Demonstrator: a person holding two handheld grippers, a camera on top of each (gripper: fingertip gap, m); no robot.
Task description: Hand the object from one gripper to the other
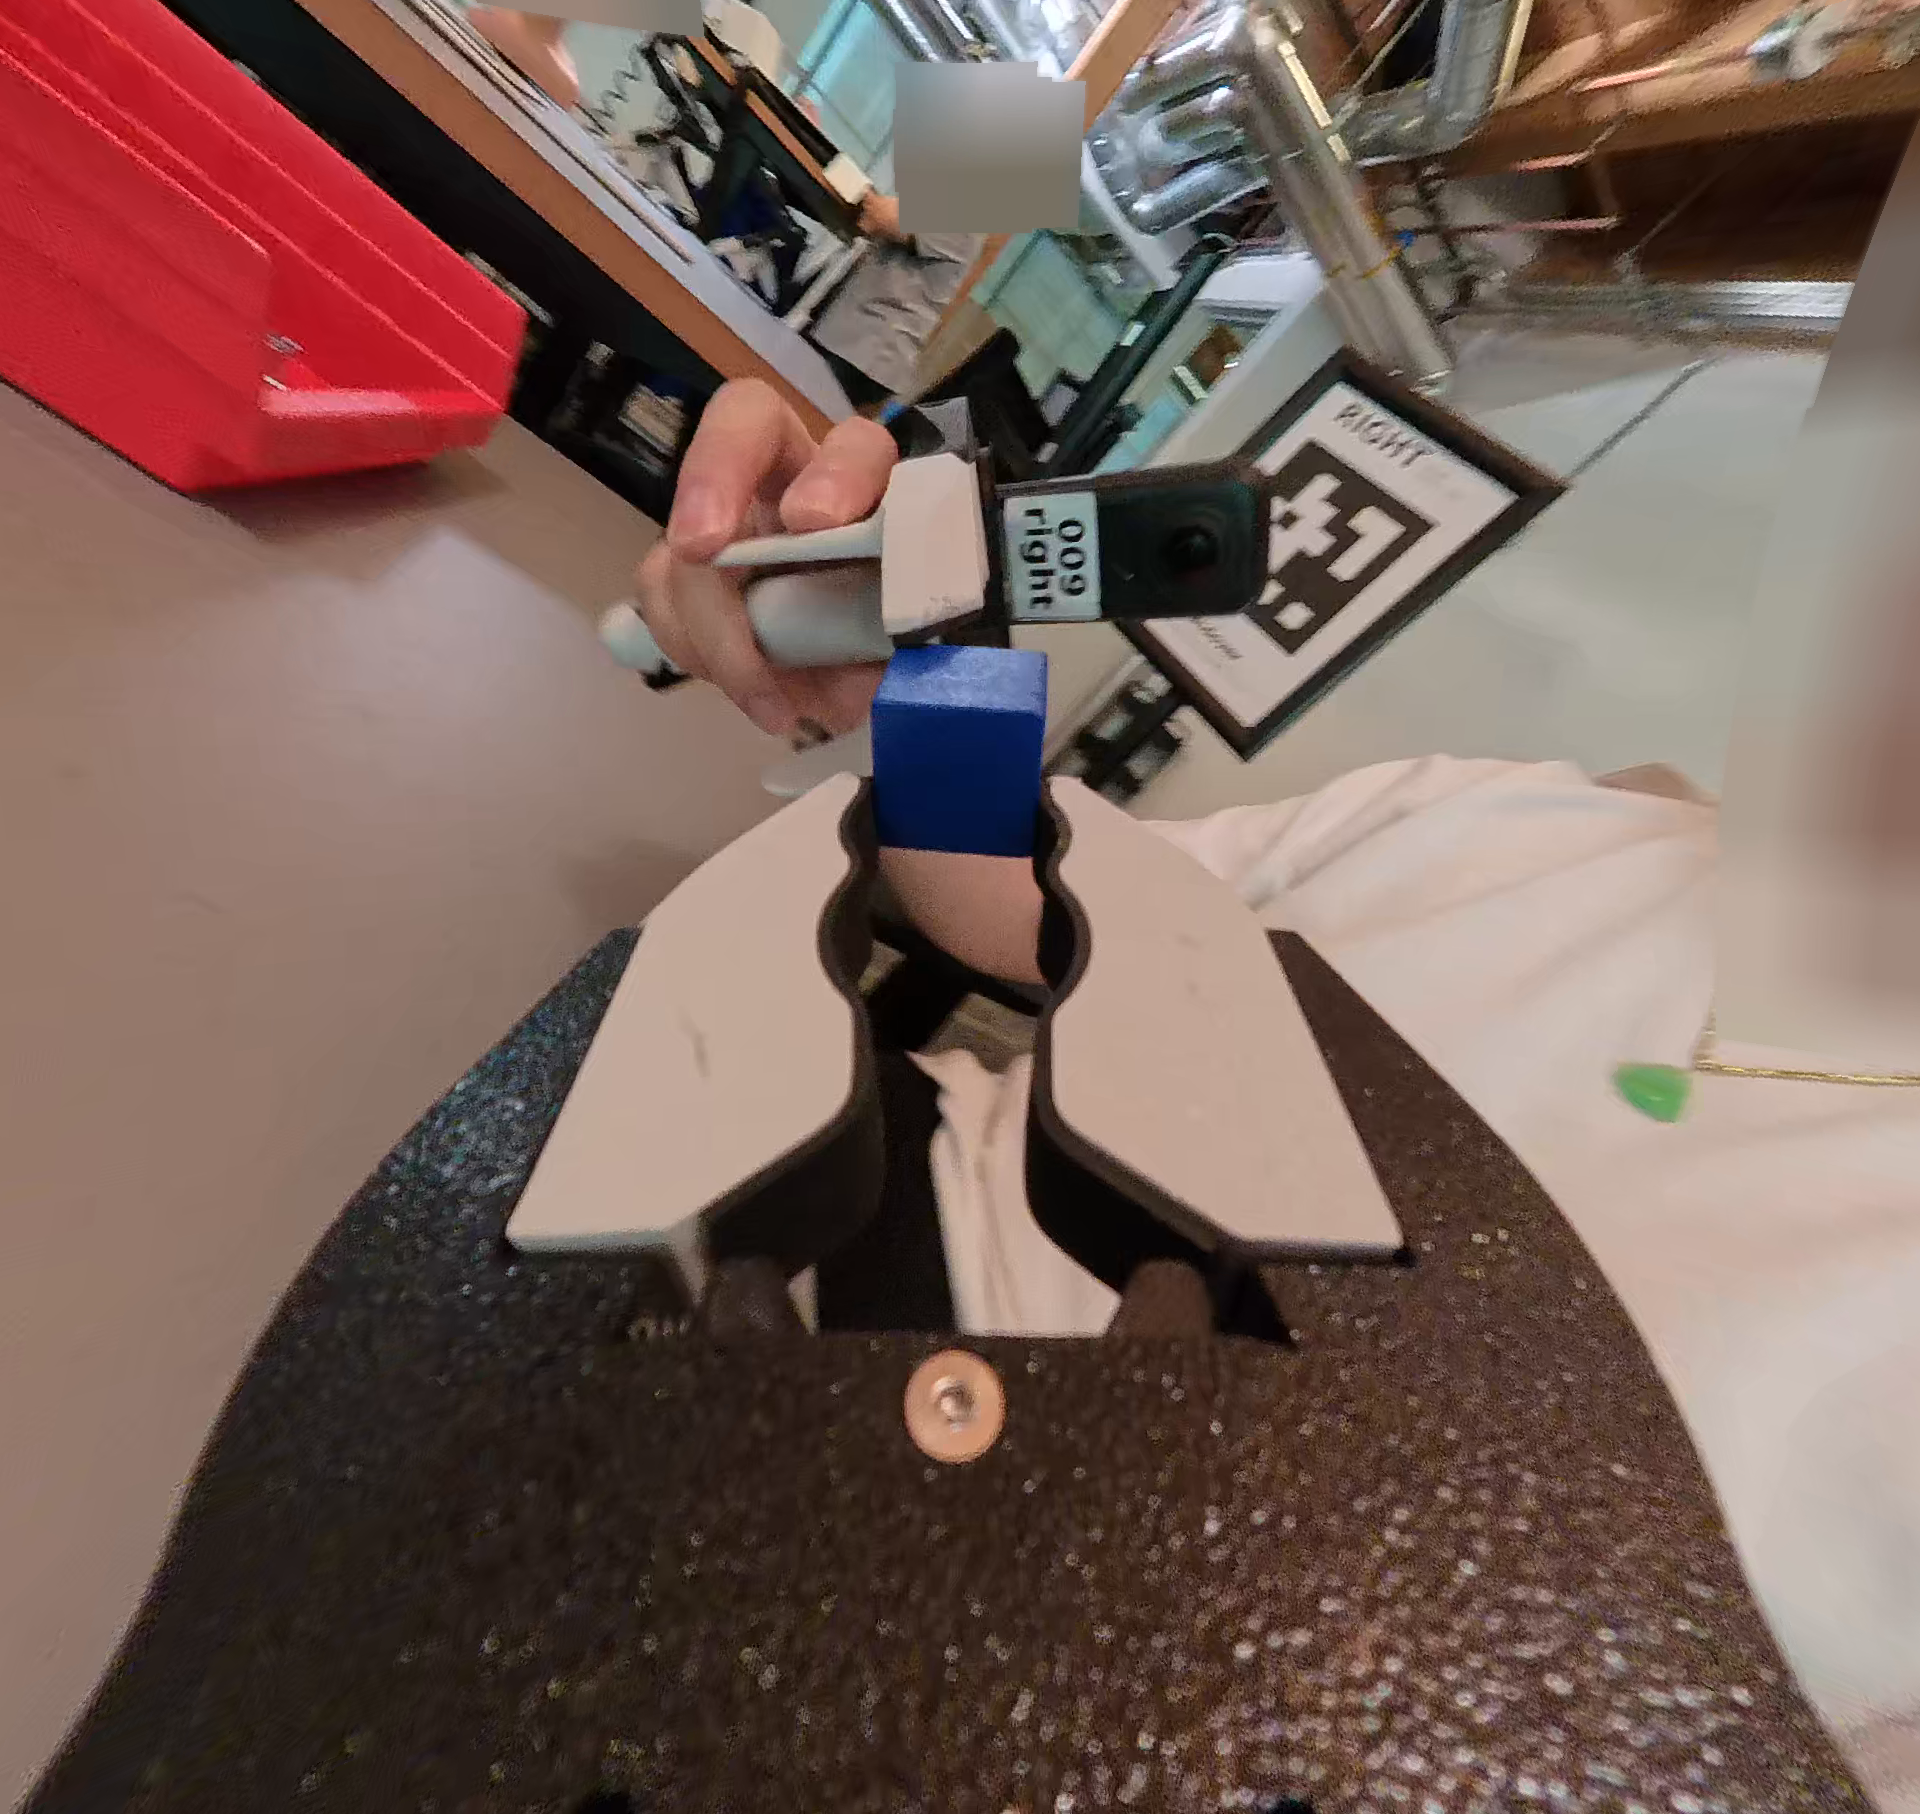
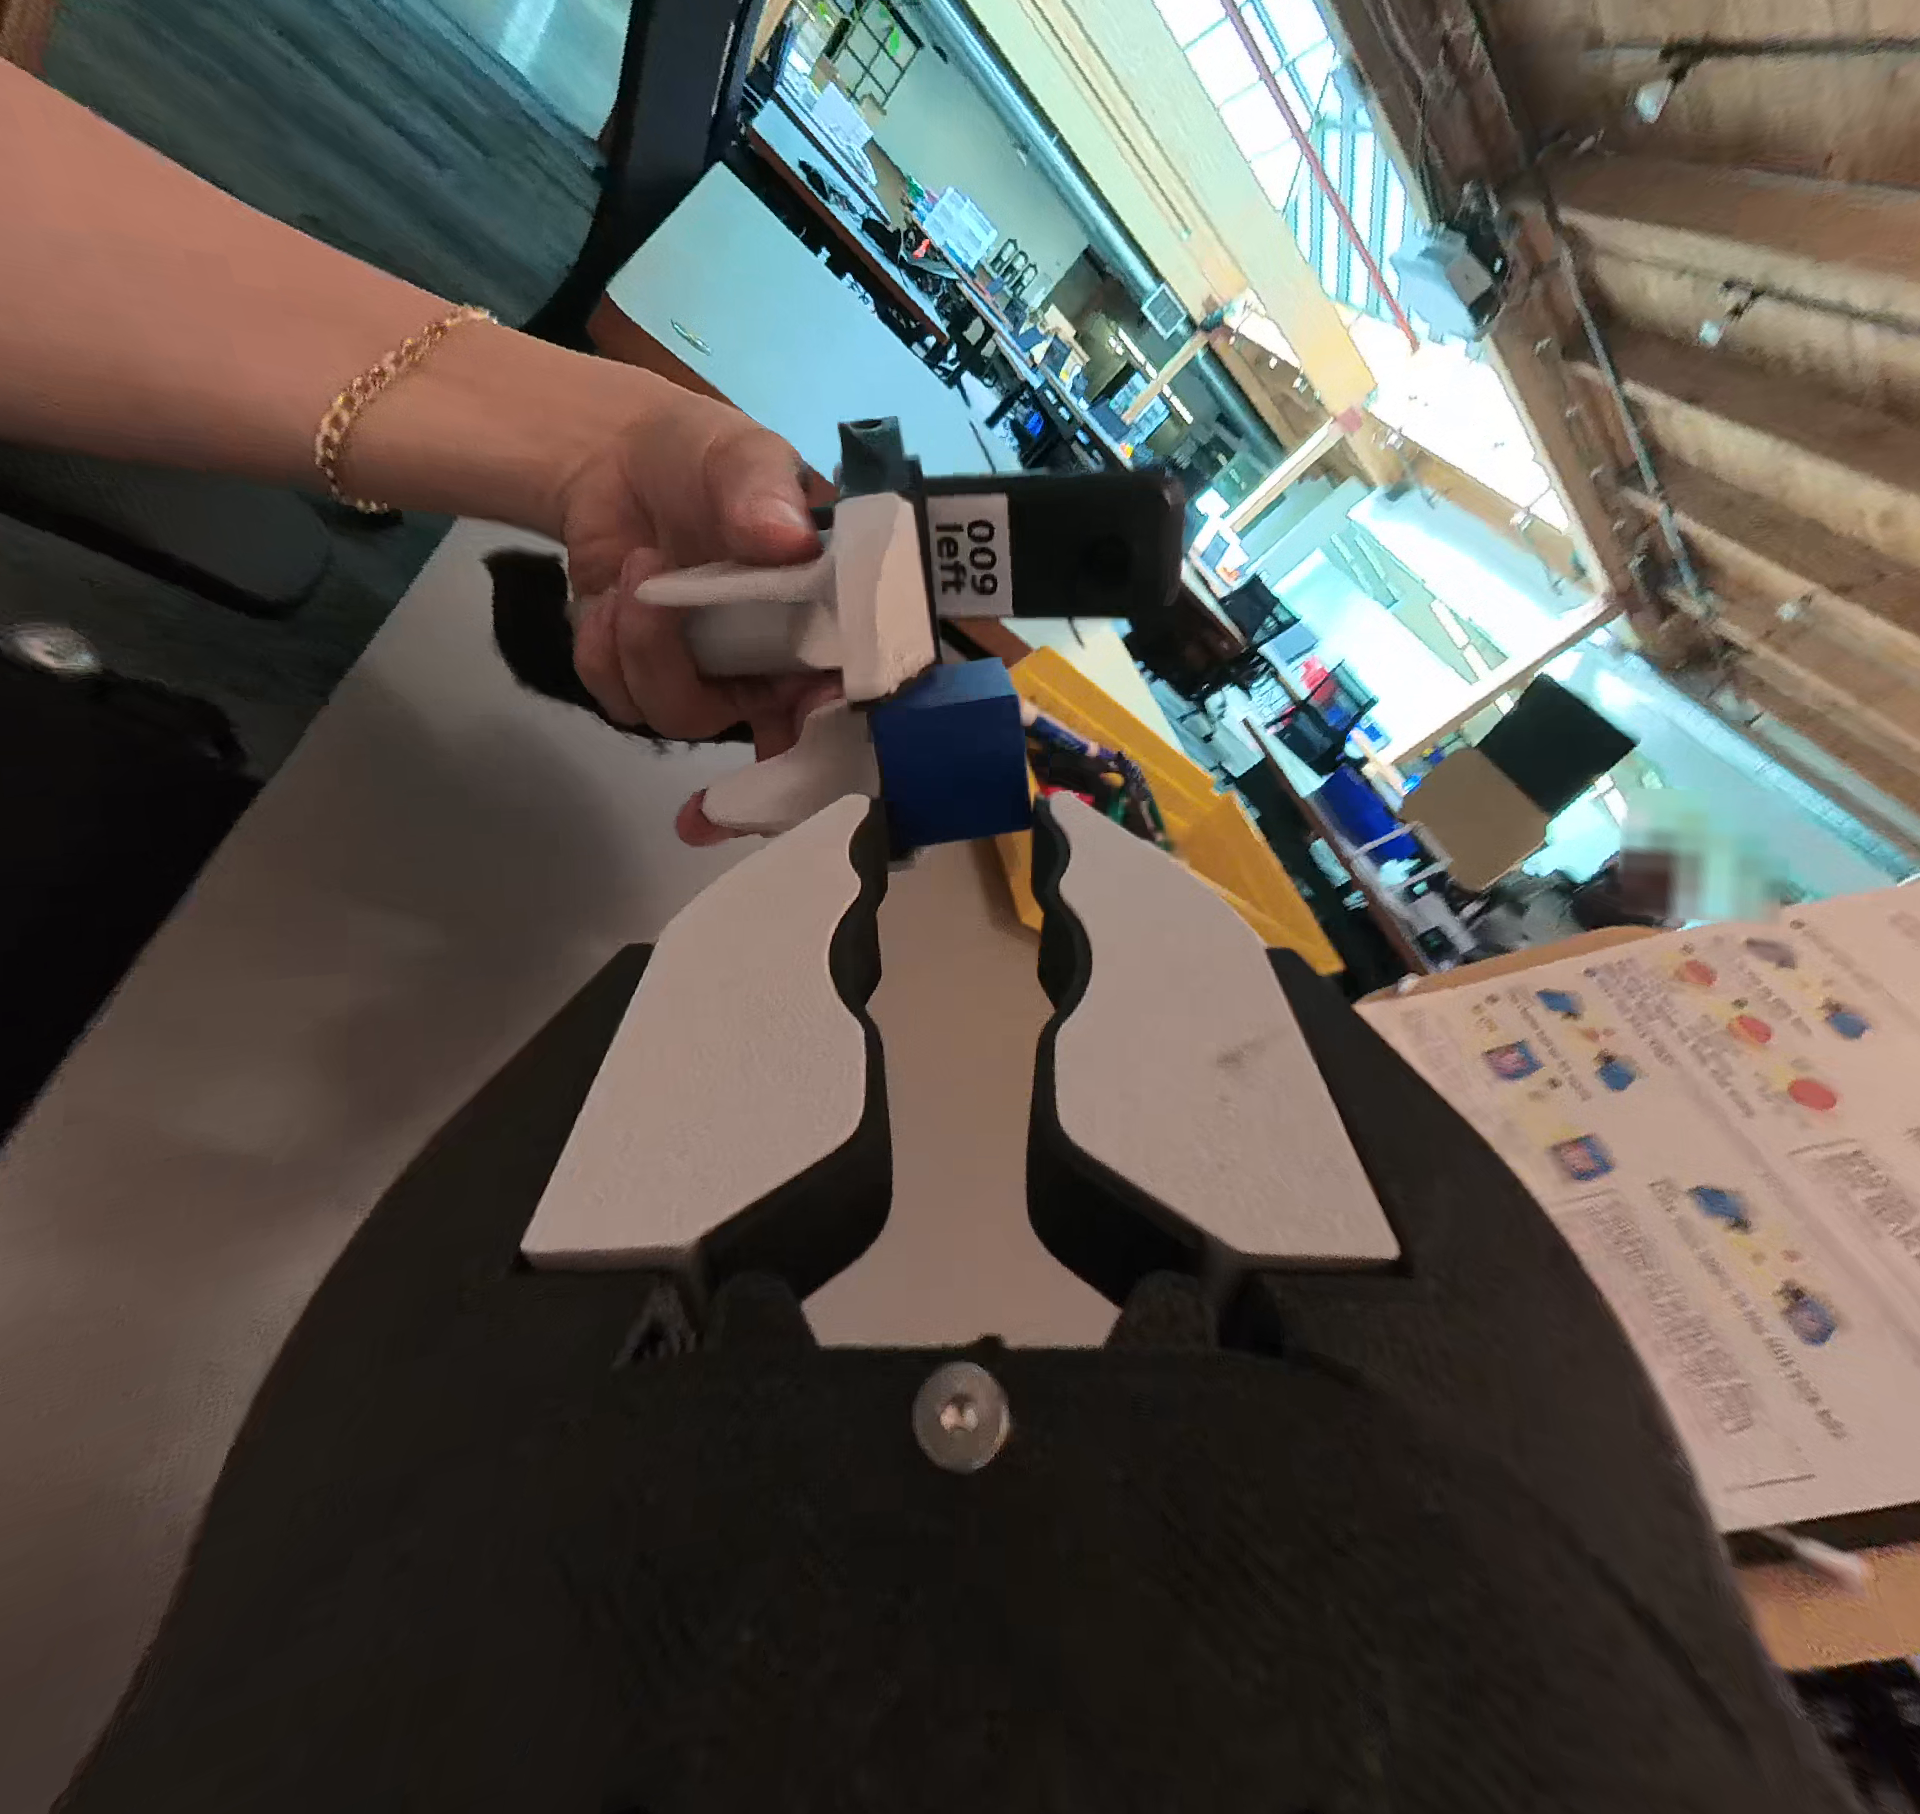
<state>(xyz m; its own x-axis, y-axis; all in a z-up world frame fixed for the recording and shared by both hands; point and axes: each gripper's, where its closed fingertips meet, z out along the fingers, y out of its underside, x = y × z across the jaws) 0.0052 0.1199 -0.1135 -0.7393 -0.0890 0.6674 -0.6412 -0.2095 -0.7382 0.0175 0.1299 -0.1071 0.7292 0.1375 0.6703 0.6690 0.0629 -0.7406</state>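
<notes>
Clearly we hold the blue block [image 1: 958, 756] at mid-frame, off the surface [image 1: 312, 829], so both grippers can meet on it. The left gripper [image 1: 956, 808] has its jaws pinched on the block's lower end; the right gripper [image 2: 956, 819] has its jaws narrowed around it too, though contact is uncertain. The block is solid, matte, square-edged.

Counted are one blue block [image 1: 958, 765], two grippers, left [image 1: 954, 808] and right [image 2: 954, 819], one red bin [image 1: 208, 258], one yellow bin [image 2: 1164, 808], and one printed sheet [image 2: 1683, 1193].
</notes>
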